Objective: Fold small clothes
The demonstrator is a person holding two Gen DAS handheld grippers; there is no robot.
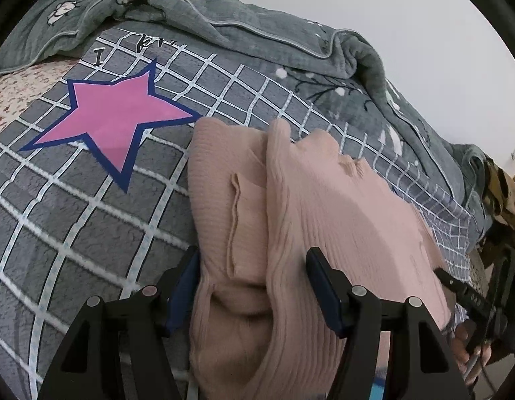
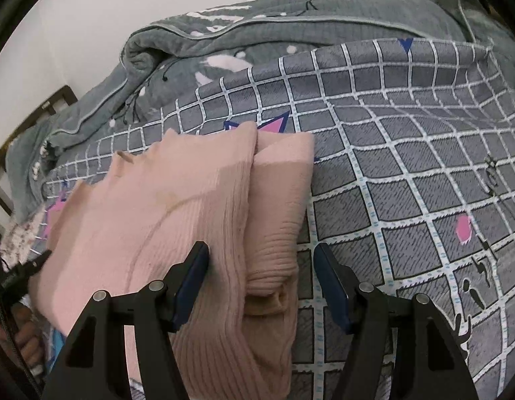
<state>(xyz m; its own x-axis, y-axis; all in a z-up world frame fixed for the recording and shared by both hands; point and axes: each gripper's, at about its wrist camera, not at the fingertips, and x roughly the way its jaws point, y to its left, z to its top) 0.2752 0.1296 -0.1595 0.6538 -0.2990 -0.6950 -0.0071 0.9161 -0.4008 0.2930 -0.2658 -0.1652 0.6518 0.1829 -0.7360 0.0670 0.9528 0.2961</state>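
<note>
Left wrist view: the left gripper stands with its jaws wide, straddling the near left edge of a pink sweater that lies on a grey checked blanket. A pink star (blue-edged) is printed far left. The right gripper shows at the sweater's right side.

Right wrist view: the right gripper is wide too, around the sweater's near right fold, gripping nothing. A rumpled green quilt lies beyond.

Soft even daylight, faint shadows, no glare, strong fisheye bending, dark vignetted corners, slight blur at edges
</note>
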